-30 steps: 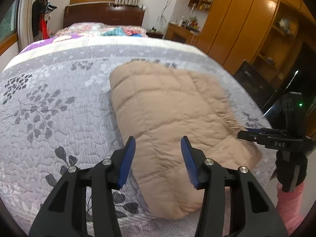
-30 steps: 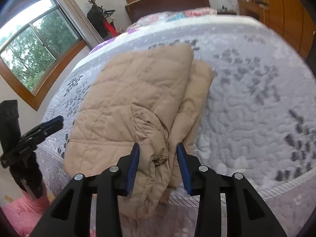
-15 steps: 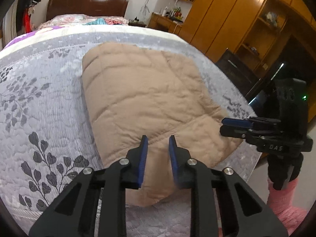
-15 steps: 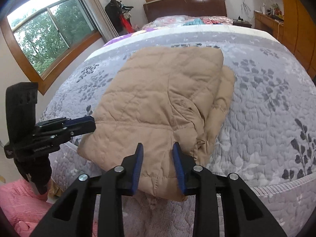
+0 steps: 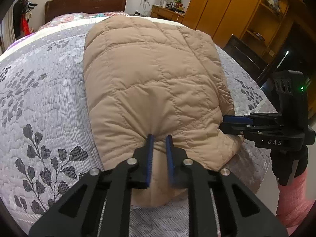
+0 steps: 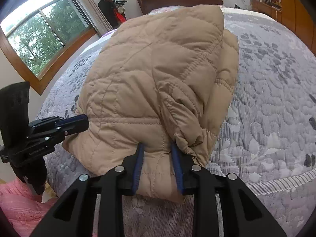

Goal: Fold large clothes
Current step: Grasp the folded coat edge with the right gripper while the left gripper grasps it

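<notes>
Jacket (image 5: 154,83) hem is sitting pinched in both grippers at the near bed edge. Left gripper (image 5: 159,138) is clamping a fold of tan quilted fabric, blue pads nearly closed on it. Right gripper (image 6: 158,148) is gripping a thicker bunch, pads set wider apart, fabric filling the gap. Folded jacket is lying lengthwise on the grey leaf-print bedspread (image 5: 45,102), far end toward the dark wooden headboard (image 5: 85,2). Wardrobe (image 5: 227,6) is standing on the right side, window (image 6: 39,31) on the left.

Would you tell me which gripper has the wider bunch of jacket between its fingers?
The right gripper: its fingers stand farther apart on the jacket than the left gripper's.
</notes>
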Tool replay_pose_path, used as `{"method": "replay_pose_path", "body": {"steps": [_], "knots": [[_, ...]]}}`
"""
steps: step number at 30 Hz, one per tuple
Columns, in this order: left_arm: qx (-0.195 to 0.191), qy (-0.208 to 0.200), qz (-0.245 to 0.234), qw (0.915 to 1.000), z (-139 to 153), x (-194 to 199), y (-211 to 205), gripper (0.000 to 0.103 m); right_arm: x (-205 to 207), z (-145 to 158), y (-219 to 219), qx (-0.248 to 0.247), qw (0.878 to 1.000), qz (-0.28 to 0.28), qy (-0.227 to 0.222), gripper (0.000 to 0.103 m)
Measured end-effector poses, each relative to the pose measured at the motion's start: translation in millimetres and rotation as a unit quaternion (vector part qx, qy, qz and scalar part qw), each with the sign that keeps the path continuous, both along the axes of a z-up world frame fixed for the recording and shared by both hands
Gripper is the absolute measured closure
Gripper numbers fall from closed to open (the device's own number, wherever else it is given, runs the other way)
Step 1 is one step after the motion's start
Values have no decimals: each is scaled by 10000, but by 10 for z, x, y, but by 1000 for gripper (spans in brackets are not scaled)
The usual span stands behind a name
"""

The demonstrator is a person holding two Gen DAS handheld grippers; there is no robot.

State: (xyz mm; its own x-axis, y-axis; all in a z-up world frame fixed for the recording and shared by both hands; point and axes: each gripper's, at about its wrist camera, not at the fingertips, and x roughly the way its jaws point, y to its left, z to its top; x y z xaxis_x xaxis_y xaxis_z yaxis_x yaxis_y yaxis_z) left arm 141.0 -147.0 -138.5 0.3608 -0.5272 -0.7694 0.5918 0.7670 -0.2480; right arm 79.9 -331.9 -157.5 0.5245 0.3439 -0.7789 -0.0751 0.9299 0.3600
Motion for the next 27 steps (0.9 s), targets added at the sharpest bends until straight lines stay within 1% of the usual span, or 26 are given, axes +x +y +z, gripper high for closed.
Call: {"method": "replay_pose_path", "body": {"steps": [2,4,6,8,10,12,15,18,20,22,23,27], "knots": [[-35,37,38,10000,-20,18,20,94,1,8,13,13,10000,-21,11,75],[-26,54,55,10000,25,21,27,93,6,53,25,17,10000,-18,29,75],[-31,75,67,9999,103,4,31,93,0,169,0,88,10000,10,11,73],[-70,97,43,9999,212,13,45,93,4,320,-70,188,9997,56,-117,73],[-128,-17,71,9999,352,53,59,93,29,507,-104,203,9993,97,-301,73],[-133,-182,84,9997,456,112,48,90,131,678,-132,36,9990,40,-451,73],[-127,-331,158,9992,574,285,5,89,356,804,-156,-107,9986,-12,-516,73],[-78,-423,190,9989,628,457,-81,89,594,844,-132,-265,9983,-27,-513,73],[-40,-422,147,9990,625,583,-160,89,735,849,-130,-249,9985,2,-478,73],[19,-395,132,9991,594,685,-228,89,875,820,-110,-316,9986,1,-426,73],[69,-313,139,9994,543,776,-271,89,940,789,-113,-348,9987,-10,-383,73],[82,-215,38,9997,444,951,-346,89,1162,656,-138,-334,9992,19,-205,73]]}}
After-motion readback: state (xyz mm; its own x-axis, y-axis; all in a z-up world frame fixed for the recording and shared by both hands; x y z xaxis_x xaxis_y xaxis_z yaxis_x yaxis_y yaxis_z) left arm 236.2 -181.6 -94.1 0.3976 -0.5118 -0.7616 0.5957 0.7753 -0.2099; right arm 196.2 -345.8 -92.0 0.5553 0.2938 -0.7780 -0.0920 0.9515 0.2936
